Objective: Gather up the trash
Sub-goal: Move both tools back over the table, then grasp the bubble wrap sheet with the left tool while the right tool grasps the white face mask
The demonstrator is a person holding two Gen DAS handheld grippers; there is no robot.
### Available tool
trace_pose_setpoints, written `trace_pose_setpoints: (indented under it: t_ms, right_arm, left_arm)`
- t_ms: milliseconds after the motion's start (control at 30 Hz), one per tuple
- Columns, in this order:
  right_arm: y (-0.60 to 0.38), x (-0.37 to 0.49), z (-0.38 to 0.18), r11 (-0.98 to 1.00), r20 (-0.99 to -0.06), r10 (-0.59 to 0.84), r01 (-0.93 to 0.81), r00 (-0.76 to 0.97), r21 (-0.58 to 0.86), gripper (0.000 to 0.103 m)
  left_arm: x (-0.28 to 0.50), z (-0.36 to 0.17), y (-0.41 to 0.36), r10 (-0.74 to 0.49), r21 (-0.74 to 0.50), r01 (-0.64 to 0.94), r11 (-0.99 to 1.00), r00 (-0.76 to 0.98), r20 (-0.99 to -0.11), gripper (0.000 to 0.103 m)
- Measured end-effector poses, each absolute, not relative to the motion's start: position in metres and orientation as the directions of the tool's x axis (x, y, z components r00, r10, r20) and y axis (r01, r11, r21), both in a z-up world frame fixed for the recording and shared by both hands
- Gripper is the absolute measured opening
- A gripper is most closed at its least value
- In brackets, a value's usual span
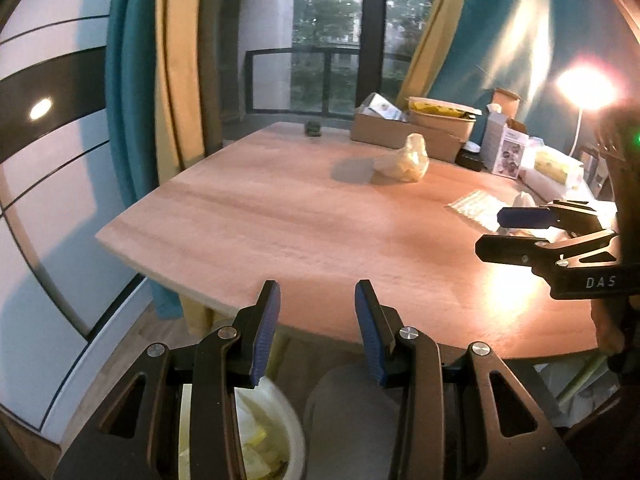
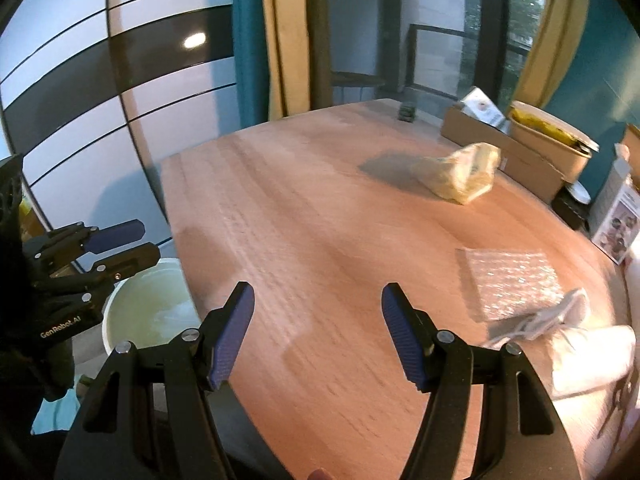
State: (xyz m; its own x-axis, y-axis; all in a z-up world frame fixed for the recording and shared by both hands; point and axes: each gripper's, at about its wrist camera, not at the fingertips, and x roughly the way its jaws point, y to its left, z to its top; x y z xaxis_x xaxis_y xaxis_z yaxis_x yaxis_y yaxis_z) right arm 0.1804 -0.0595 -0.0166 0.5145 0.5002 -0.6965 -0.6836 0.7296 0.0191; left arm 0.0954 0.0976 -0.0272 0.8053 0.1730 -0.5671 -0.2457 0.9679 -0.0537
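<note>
A crumpled yellowish plastic bag lies far out on the wooden table. A bubble-wrap sheet lies flat nearer the right edge, with a crumpled white tissue touching its near corner. My left gripper hovers open and empty at the table's near edge, above a white bin that holds pale scraps. My right gripper is open over the near part of the table, with nothing between its fingers.
Cardboard boxes and printed cartons crowd the table's far right. A small dark object sits at the far edge. A bright lamp glares on the right. Curtains and a window stand behind.
</note>
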Motion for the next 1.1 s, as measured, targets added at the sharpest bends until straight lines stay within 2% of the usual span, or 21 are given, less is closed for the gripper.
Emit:
trace_pose_setpoints:
  t_ms: [1100]
  right_arm:
    - [-0.201, 0.266, -0.011, 0.903, -0.680, 0.333, -0.428, 0.654, 0.031, 0.066]
  left_arm:
    - [0.223, -0.004, 0.004, 0.005, -0.012, -0.015, 1.000, 0.807, -0.590, 0.041]
